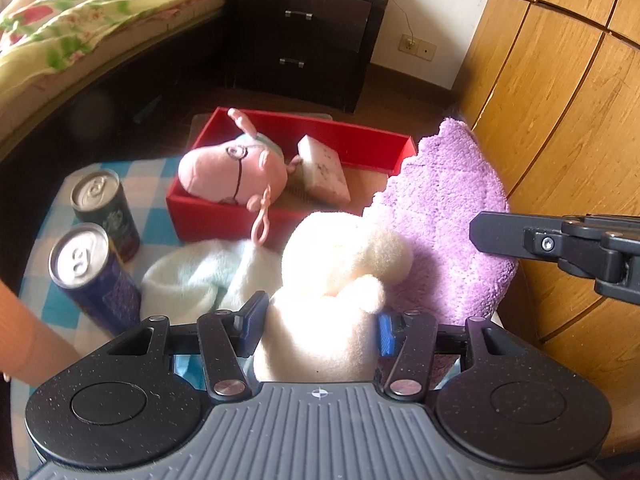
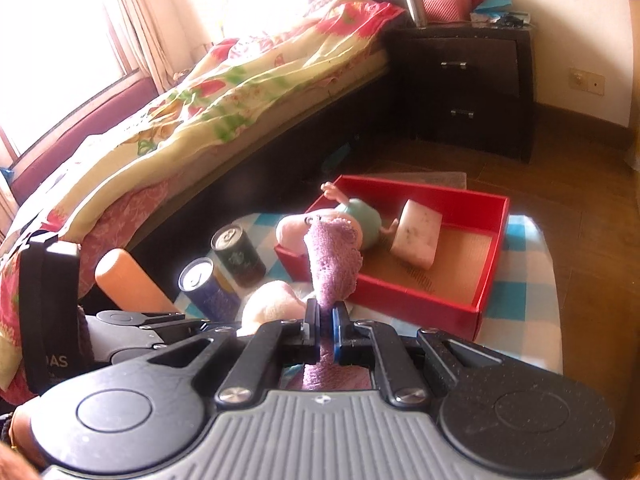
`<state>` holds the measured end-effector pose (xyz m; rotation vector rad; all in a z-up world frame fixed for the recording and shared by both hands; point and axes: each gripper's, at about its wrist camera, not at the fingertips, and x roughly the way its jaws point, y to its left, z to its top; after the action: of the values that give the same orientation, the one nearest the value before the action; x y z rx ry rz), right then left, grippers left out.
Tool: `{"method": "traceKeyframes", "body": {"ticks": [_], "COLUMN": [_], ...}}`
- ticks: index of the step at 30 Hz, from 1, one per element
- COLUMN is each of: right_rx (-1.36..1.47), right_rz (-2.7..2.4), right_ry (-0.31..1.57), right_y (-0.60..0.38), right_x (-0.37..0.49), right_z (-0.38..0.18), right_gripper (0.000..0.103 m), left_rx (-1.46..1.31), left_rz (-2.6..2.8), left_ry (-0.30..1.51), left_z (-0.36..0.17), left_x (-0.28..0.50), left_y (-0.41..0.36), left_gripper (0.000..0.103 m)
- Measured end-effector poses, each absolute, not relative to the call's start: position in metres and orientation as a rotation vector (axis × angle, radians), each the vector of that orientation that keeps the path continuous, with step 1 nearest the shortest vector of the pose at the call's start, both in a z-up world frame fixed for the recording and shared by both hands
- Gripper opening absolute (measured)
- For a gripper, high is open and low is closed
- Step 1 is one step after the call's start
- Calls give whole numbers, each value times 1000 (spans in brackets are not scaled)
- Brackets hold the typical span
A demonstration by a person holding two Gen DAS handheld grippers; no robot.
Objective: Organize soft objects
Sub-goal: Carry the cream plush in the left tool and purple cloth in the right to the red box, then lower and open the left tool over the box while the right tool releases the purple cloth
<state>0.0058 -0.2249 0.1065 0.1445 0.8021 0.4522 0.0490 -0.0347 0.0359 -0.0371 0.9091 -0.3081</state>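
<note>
With left gripper (image 1: 318, 326) jaws clamping the cream plush (image 1: 340, 276) and right gripper (image 2: 325, 326) jaws pinching the purple towel (image 2: 332, 256), we'd carry both clear over the red box (image 2: 494, 264) wall before letting go.

Red box (image 1: 362, 138), purple towel (image 1: 448, 208), cream plush (image 1: 340, 264) — on a blue-and-white checked cloth (image 1: 156, 178).

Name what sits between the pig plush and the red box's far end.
A pale sponge block leans there inside the red box, beside the pig plush; right wrist view.

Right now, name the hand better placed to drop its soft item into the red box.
Probably right: the right gripper pinches the purple towel beside the red box.
</note>
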Motion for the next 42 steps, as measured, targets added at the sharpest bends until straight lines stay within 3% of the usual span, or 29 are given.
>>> {"method": "traceKeyframes", "body": {"ticks": [24, 36, 42], "right_rx": [114, 155, 150], "right_rz": [343, 248, 224], "right_ry": [679, 770, 815], "right_y": [-233, -252, -255], "right_x": [84, 154, 176], "right_z": [140, 85, 58], "right_gripper": [0, 0, 0], "left_rx": [28, 43, 51], "left_rz": [-295, -241, -233], "left_ry": [810, 864, 869], "left_z": [73, 28, 17], "left_x": [136, 200, 209], "left_y": [-71, -78, -85], "left_gripper": [54, 54, 63]}}
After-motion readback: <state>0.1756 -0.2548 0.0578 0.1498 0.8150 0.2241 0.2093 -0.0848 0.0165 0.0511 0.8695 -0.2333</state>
